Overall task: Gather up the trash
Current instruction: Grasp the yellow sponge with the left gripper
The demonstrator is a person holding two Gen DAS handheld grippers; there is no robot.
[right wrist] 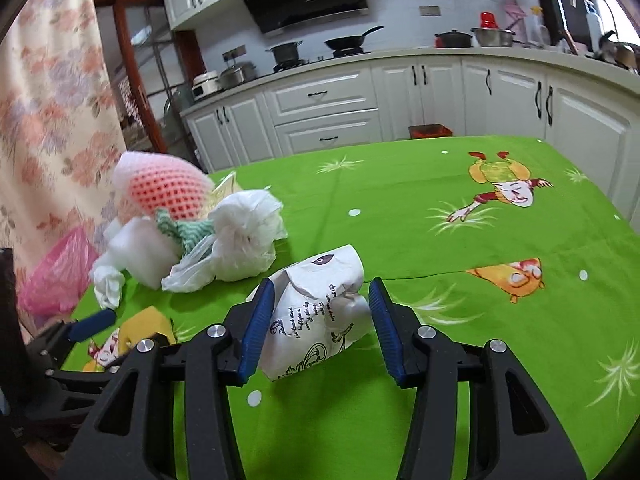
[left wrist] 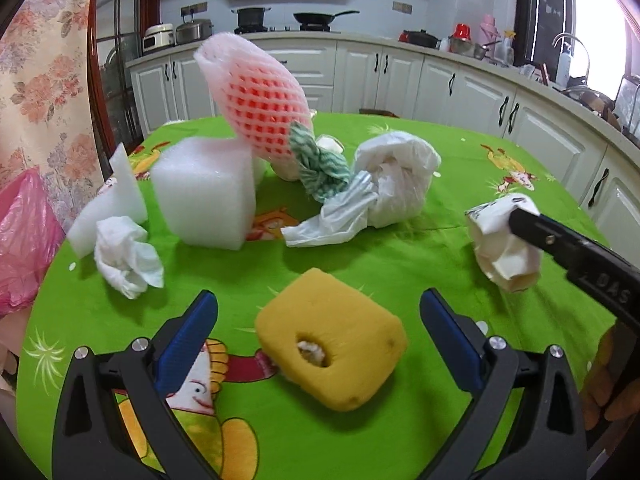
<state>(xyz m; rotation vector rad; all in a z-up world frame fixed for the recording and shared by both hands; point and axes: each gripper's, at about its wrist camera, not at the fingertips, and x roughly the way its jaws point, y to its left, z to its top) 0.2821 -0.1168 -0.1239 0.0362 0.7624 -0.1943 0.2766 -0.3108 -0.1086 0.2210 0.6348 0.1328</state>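
Observation:
Trash lies on a green cartoon tablecloth [left wrist: 400, 264]. My left gripper [left wrist: 318, 316] is open, its blue pads either side of a yellow sponge [left wrist: 330, 340] with a hole, not touching it. My right gripper [right wrist: 322, 320] stands around a crumpled printed paper cup [right wrist: 316, 316]; the left pad touches it, the right pad is close beside it. The cup also shows in the left wrist view [left wrist: 502, 236]. Further back lie a white foam block [left wrist: 204, 192], a pink foam net [left wrist: 256, 100], a knotted white plastic bag [left wrist: 388, 180] and a crumpled tissue [left wrist: 128, 256].
A pink plastic bag [left wrist: 20, 240] hangs at the table's left edge, in front of a floral curtain [left wrist: 36, 80]. A flat white foam piece [left wrist: 112, 200] leans by the block. Kitchen cabinets [left wrist: 360, 72] and a stove stand behind the table.

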